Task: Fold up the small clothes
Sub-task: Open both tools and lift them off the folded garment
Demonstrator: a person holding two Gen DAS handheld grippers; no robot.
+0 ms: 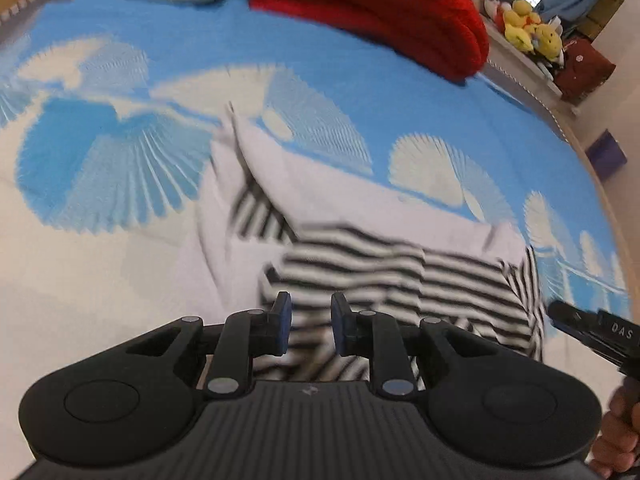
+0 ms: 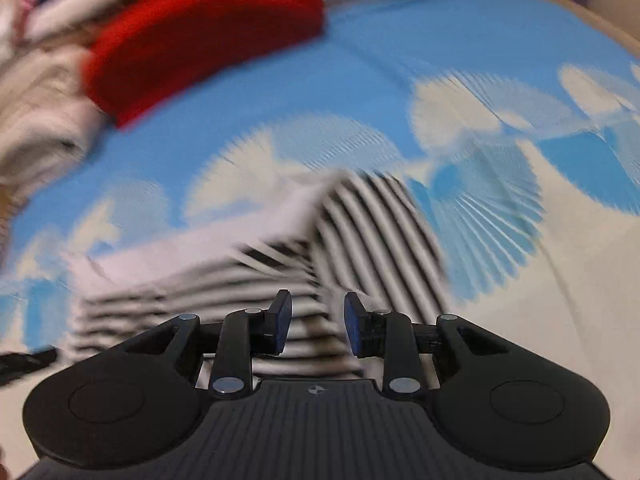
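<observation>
White letters "DAS" readable on black body of right gripper (image 1: 600,336), at right edge of left wrist view. No other legible text in either view.

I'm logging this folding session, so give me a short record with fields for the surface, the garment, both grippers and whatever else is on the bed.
surface: blue and white patterned bedspread
garment: black and white striped garment, crumpled, partly folded, white inner side showing
left gripper: open, fingers over the near edge of the garment, holding nothing
right gripper: open, fingers over the garment, holding nothing
other items: folded red cloth at the far side of the bed; yellow plush toys off the bed
image quality: right wrist view heavily motion-blurred
</observation>
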